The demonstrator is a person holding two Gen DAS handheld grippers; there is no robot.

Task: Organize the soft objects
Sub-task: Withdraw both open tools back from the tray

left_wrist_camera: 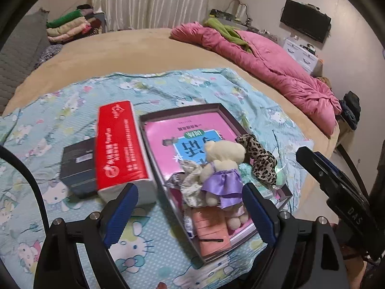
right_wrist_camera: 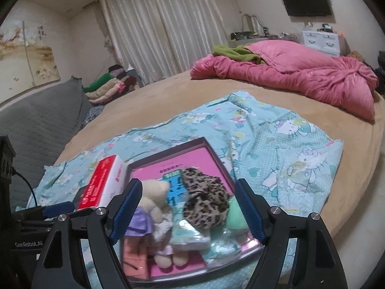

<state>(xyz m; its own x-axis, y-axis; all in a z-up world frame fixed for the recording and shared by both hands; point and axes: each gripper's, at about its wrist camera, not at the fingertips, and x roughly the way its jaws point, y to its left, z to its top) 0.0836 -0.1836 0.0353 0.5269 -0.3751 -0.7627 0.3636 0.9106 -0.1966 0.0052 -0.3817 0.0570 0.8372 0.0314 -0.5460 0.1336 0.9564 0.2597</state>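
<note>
A shallow dark-rimmed box (left_wrist_camera: pixel 168 114) holding a pink book lies on the Hello Kitty sheet. In it are a cream teddy bear in a purple dress (left_wrist_camera: pixel 222 168), a leopard-print scrunchie (left_wrist_camera: pixel 261 161), a floral cloth (left_wrist_camera: pixel 192 180), a salmon pad (left_wrist_camera: pixel 211 231) and a mint-green piece (right_wrist_camera: pixel 234 214). My left gripper (left_wrist_camera: pixel 189 190) hovers open over the box's near end, with the bear lying below between its fingers, untouched. My right gripper (right_wrist_camera: pixel 189 185) is also open above the bear (right_wrist_camera: pixel 154 195) and the scrunchie (right_wrist_camera: pixel 204 202), gripping nothing.
A red tissue pack (left_wrist_camera: pixel 120 144) and a dark box (left_wrist_camera: pixel 77 166) lie left of the box. The blue sheet (right_wrist_camera: pixel 288 149) covers part of a round tan bed (right_wrist_camera: pixel 349 192). A pink quilt (right_wrist_camera: pixel 300 77) is bunched at the far side, and folded clothes (right_wrist_camera: pixel 108 86) are stacked by the curtains.
</note>
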